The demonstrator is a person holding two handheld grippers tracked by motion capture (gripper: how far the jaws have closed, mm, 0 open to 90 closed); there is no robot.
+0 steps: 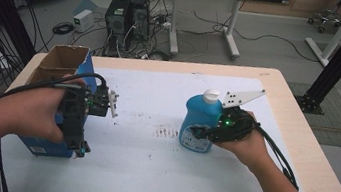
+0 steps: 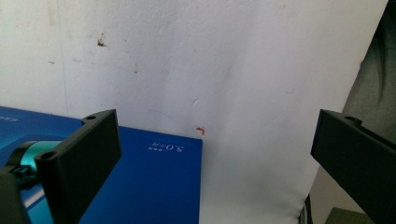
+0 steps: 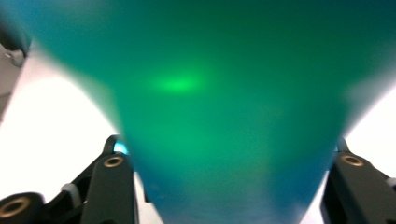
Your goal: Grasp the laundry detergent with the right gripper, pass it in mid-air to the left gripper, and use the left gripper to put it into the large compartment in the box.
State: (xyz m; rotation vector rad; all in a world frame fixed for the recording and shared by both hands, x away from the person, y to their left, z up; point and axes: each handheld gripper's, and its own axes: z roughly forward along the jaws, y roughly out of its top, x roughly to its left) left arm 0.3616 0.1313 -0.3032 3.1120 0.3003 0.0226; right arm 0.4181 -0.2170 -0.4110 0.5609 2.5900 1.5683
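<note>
I see the right gripper (image 1: 202, 131) clamped on the blue detergent bottle (image 1: 199, 115), upright at frame centre-right on the white sheet (image 1: 147, 173); left gripper (image 1: 81, 149) jaws spread wide, nothing between them, beside the blue carton (image 1: 45, 145) at left

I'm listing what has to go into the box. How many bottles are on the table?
1. A blue bottle with a white cap stands right of the table's middle, with the right gripper shut on it. More could be hidden inside the open cardboard box at the left.
</note>
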